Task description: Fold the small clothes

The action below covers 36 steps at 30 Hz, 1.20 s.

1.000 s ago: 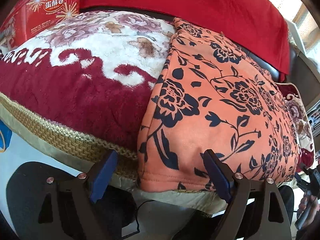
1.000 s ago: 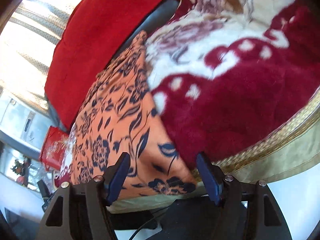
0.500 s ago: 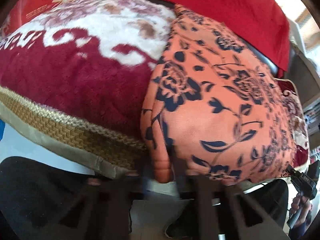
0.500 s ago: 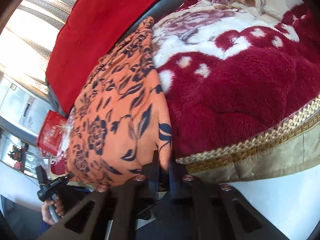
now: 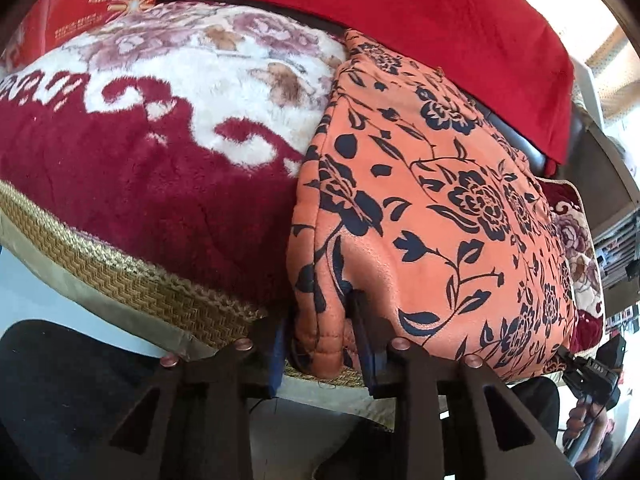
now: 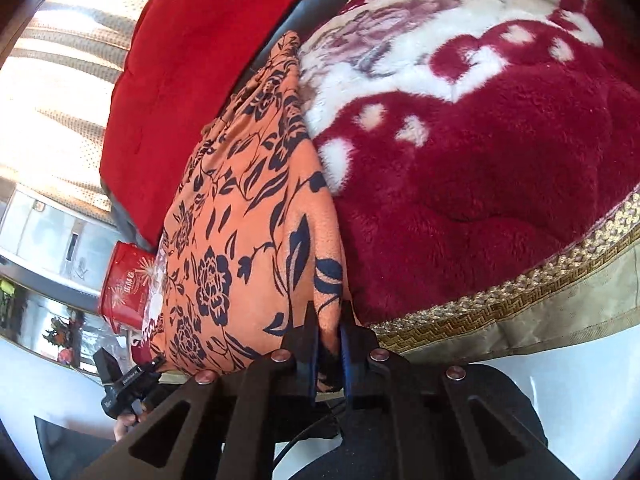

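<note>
The orange garment [image 5: 432,216] lies flat on the plush blanket [image 5: 152,168], reaching away from both tools toward the red cushion [image 5: 400,12], with its near hem hanging just past the blanket's gold-braided border [image 5: 132,280]. The left gripper [image 5: 320,336] is clenched on a thick bunched fold at the near left corner of that hem, its jaws having just eased apart a little with the cloth between them. The right gripper [image 6: 329,344] pinches the thin near right corner tightly, with bare blanket beside it and open floor [image 6: 560,356] below.
</note>
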Motion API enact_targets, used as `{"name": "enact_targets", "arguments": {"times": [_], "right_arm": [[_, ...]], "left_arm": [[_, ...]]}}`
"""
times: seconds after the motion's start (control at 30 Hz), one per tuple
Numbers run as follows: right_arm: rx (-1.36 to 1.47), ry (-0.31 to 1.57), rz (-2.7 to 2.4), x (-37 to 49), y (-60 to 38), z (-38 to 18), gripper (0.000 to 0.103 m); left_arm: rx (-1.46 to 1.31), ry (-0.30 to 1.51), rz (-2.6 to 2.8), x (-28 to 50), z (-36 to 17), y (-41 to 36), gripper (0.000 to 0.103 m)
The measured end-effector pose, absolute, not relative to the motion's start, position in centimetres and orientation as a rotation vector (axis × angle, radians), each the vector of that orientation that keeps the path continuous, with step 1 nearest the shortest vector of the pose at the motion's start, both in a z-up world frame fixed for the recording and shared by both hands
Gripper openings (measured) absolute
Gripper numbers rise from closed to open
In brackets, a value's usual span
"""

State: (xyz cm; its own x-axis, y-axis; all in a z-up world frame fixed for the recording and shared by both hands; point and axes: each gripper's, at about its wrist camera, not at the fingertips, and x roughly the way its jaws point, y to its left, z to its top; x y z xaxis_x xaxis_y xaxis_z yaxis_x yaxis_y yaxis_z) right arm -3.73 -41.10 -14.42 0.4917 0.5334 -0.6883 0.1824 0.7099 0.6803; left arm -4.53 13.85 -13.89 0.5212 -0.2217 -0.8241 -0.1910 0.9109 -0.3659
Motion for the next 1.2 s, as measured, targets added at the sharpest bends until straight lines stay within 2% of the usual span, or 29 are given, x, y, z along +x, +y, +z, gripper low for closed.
{"name": "enact_targets", "arguments": {"times": [0.03, 0.07, 0.13, 0.2, 0.4, 0.47, 0.6, 0.77, 0.97, 1.1, 1.2], "right_arm": [[0.783, 1.057, 0.235, -3.8, -41.2, -14.3, 0.011], [0.775, 1.05, 0.228, -4.0, -41.4, -14.0, 0.011], [0.759, 1.045, 0.206, -4.2, -41.7, -13.6, 0.011], [0.737, 1.051, 0.197, -4.1, -41.8, -13.4, 0.008], [0.734, 1.008, 0.253, -4.3, -41.2, -11.3, 0.008], [0.748, 1.022, 0.261, -4.0, -41.2, -11.8, 0.011], [0.816, 1.063, 0.239, -3.5, -41.6, -13.8, 0.011], [0.74, 0.957, 0.3, -3.5, -40.8, -9.5, 0.008], [0.84, 1.046, 0.24, -2.7, -41.7, -13.6, 0.008], [0.815, 0.961, 0.293, -3.0, -41.7, -10.5, 0.008], [0.799, 0.999, 0.288, -1.9, -41.6, -11.1, 0.008]], "left_arm": [[-0.43, 1.03, -0.023, -4.5, -13.7, 13.8, 0.018], [-0.415, 1.028, -0.028, -4.6, -13.6, 13.8, 0.012], [-0.408, 1.022, -0.036, -4.7, -13.3, 13.8, 0.01], [-0.416, 1.015, -0.043, -5.1, -13.1, 13.9, 0.009], [-0.421, 0.963, -0.057, -5.6, -11.4, 14.3, 0.009], [-0.422, 0.981, -0.049, -5.2, -11.8, 14.5, 0.009], [-0.443, 1.009, -0.041, -4.6, -12.5, 14.6, 0.009], [-0.437, 0.886, -0.075, -5.8, -8.5, 14.8, 0.009], [-0.482, 0.998, -0.031, -4.5, -11.5, 15.8, 0.008], [-0.43, 0.932, -0.068, -5.2, -9.0, 15.1, 0.008], [-0.463, 1.007, -0.076, -3.6, -10.5, 15.3, 0.008]]}}
